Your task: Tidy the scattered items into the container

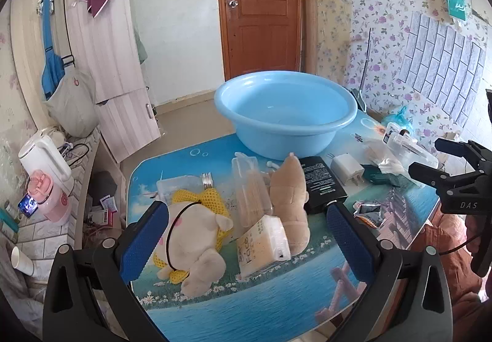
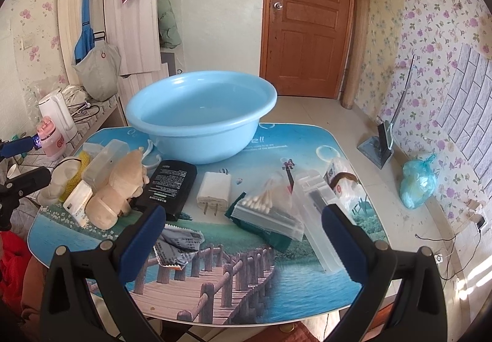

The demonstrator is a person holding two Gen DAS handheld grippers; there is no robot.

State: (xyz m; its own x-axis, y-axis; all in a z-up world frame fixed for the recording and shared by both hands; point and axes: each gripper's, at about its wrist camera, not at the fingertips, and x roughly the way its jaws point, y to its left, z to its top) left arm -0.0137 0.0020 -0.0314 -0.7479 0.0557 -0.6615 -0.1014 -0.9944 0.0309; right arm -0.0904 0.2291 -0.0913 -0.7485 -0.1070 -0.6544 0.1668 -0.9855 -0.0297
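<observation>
A light blue basin (image 1: 286, 114) (image 2: 200, 120) stands at the far side of the picture-printed table (image 1: 261, 289) (image 2: 221, 280). In front of it lie a white plush in yellow mesh (image 1: 190, 234), a tan plush (image 1: 290, 197) (image 2: 117, 188), a tissue pack (image 1: 264, 245), a clear box of sticks (image 1: 250, 188), a black pack (image 1: 323, 185) (image 2: 167, 188), a white charger (image 1: 347, 171) (image 2: 213, 191), a bag of cotton swabs (image 2: 264, 206) and a crumpled wrapper (image 2: 178, 245). My left gripper (image 1: 246, 240) hovers open above the plush toys. My right gripper (image 2: 243, 243) hovers open over the near table, holding nothing.
A clear plastic case (image 2: 319, 219) lies at the table's right edge. A white kettle (image 2: 58, 117) and pink bottle (image 2: 50, 139) stand on a side counter at left. A blue plastic bag (image 2: 418, 182) and a dustpan (image 2: 379, 148) sit on the floor at right.
</observation>
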